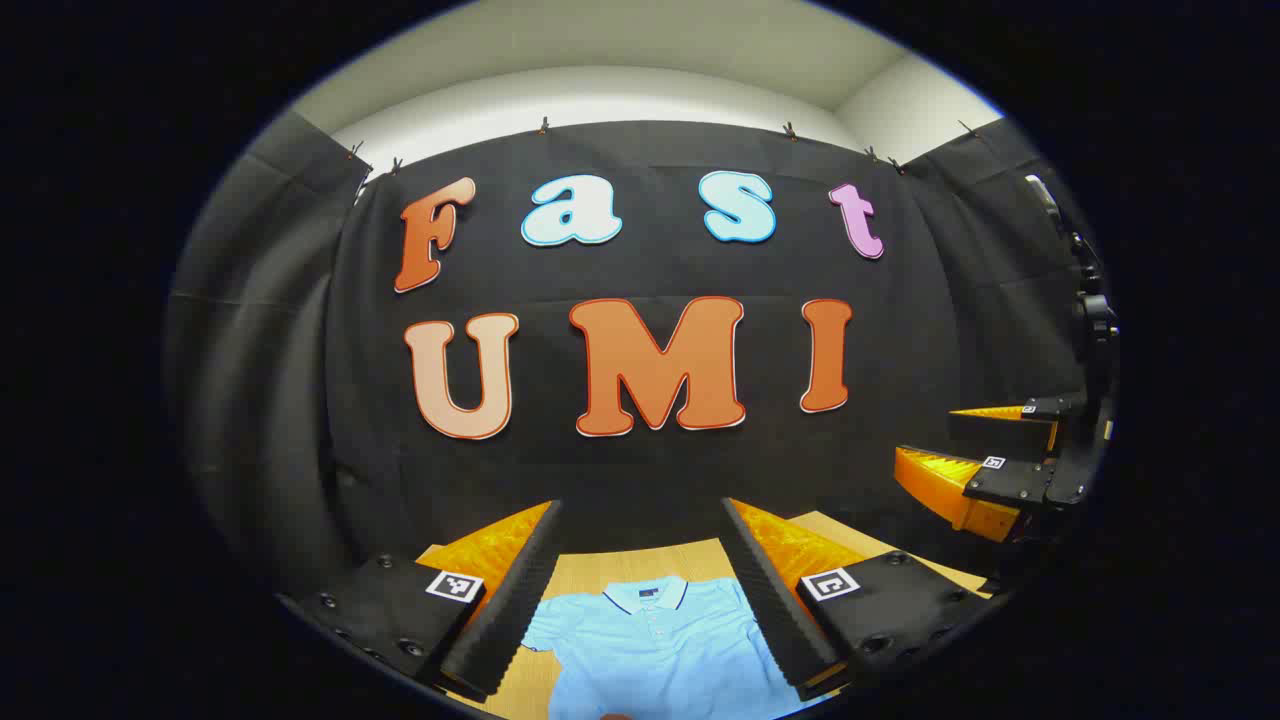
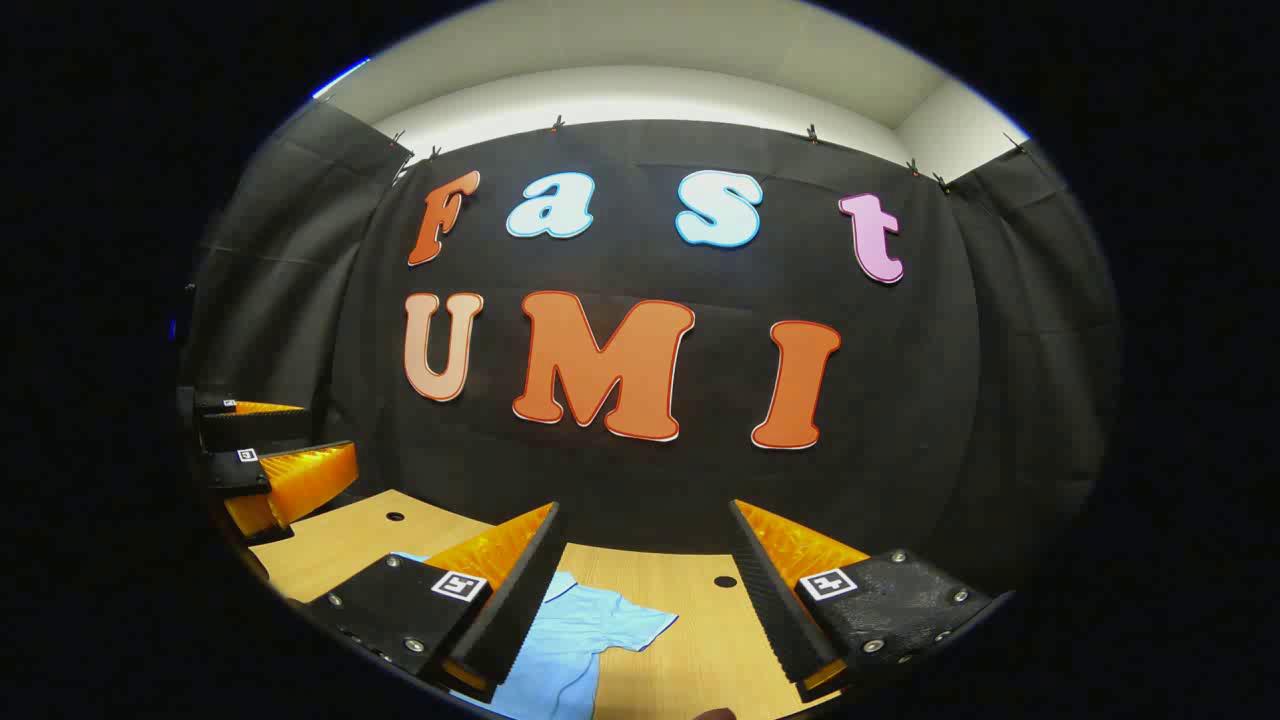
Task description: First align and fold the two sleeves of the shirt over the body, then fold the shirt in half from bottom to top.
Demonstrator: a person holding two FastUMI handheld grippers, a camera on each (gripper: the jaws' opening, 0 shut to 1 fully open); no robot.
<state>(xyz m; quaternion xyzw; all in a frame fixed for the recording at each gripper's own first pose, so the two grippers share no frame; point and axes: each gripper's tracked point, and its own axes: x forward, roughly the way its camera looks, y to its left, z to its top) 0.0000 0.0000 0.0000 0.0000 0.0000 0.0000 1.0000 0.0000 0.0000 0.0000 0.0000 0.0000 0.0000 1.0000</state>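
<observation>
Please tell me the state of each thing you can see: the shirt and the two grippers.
shirt: lying flat on the table, collar toward the wall, one sleeve spread out, not yet folded.
left gripper: open, above the shirt, holding nothing.
right gripper: open, above the sleeve, holding nothing.

Left gripper view: rides left gripper [image 1: 640, 590], high over table [image 1: 640, 565], faces back wall; shirt [image 1: 655, 650] at bottom centre. Right gripper view: rides right gripper [image 2: 645, 590], same heading, shirt [image 2: 575, 640] lower left. Shared: wall, table, shirt. Each sees other gripper at frame edge.
</observation>
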